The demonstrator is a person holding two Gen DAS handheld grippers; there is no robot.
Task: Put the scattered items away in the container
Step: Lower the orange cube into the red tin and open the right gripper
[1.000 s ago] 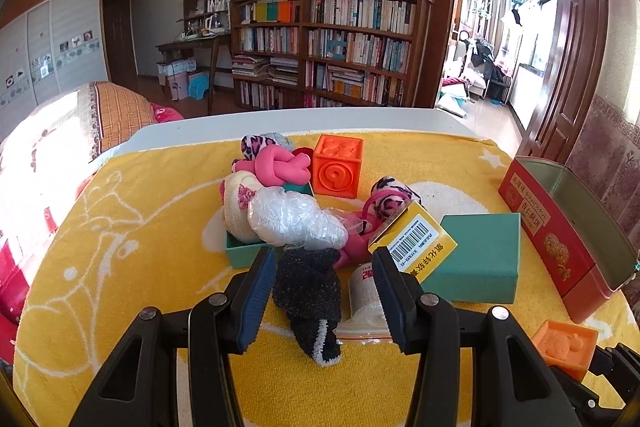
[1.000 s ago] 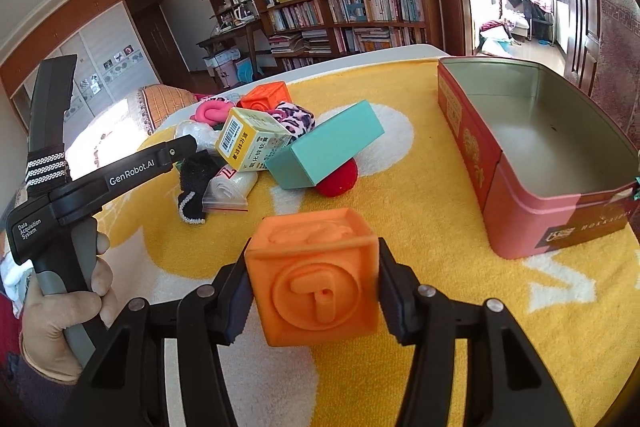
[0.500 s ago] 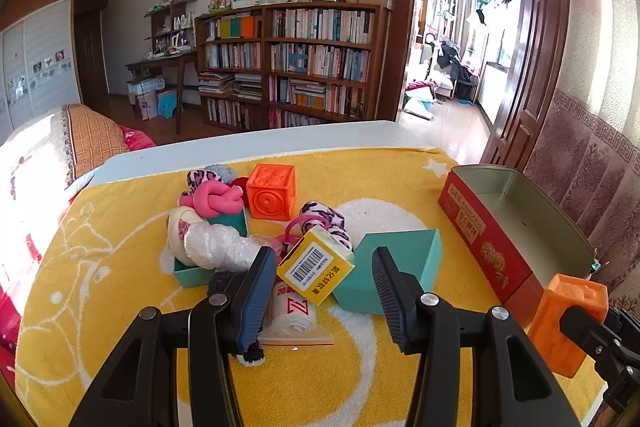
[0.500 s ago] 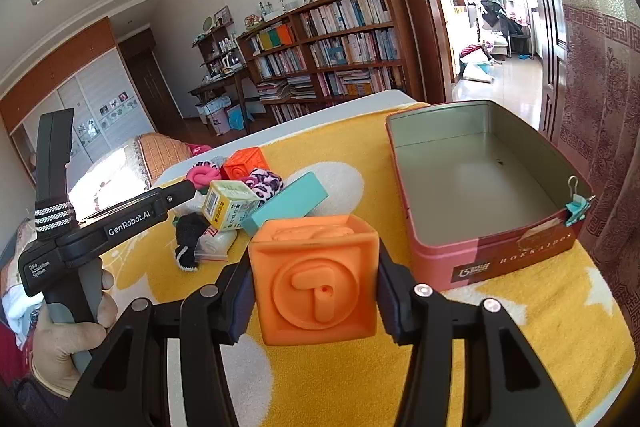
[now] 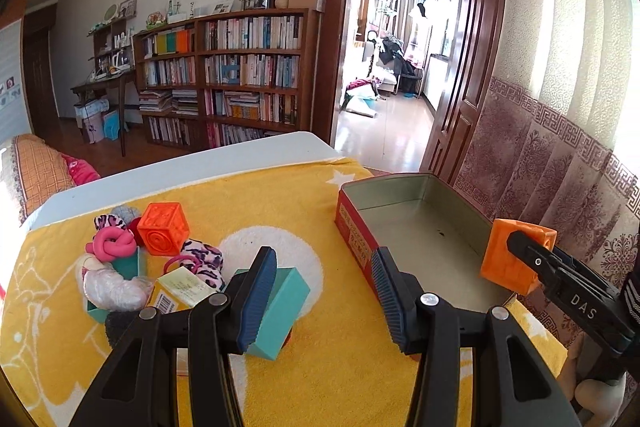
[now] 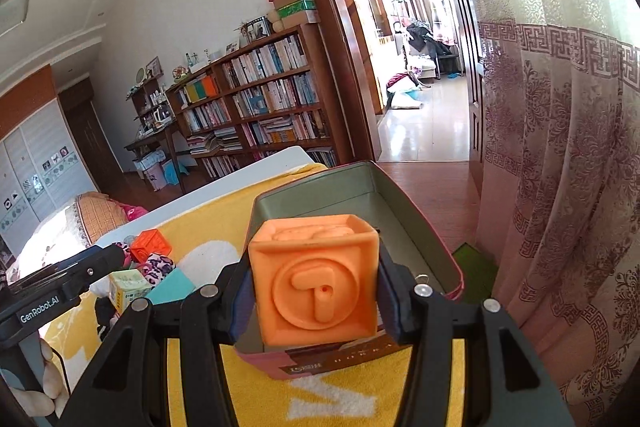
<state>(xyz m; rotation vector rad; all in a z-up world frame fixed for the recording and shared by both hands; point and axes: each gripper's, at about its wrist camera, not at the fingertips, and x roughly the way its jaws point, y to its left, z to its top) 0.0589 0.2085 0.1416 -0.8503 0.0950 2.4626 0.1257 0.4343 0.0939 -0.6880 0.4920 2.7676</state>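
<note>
My right gripper [image 6: 314, 267] is shut on an orange toy cube [image 6: 316, 279] and holds it above the near end of the open red tin [image 6: 320, 367]. In the left wrist view the same cube [image 5: 508, 263] hangs over the tin's near right corner, and the tin [image 5: 350, 227] has nothing in it. My left gripper [image 5: 323, 255] stands open with nothing between its fingers, above the yellow towel between the tin and the pile. In that pile lie a teal box [image 5: 280, 303], a yellow carton [image 5: 180, 287], a second orange cube [image 5: 162, 235] and a pink knot [image 5: 110, 243].
A yellow towel [image 5: 320, 203] covers the white table [image 5: 200, 163]. Leopard-print scrunchies [image 5: 204, 259], a plastic-wrapped bundle [image 5: 112, 287] and a black sock [image 5: 120, 323] also lie in the pile. A curtain [image 6: 560, 187] hangs close on the right beyond the tin. A hand [image 6: 44, 383] grips the left gripper's handle.
Both grippers have swung right and risen. The orange cube has travelled from over the towel to above the tin's near end. The pile now lies to the left of my left gripper.
</note>
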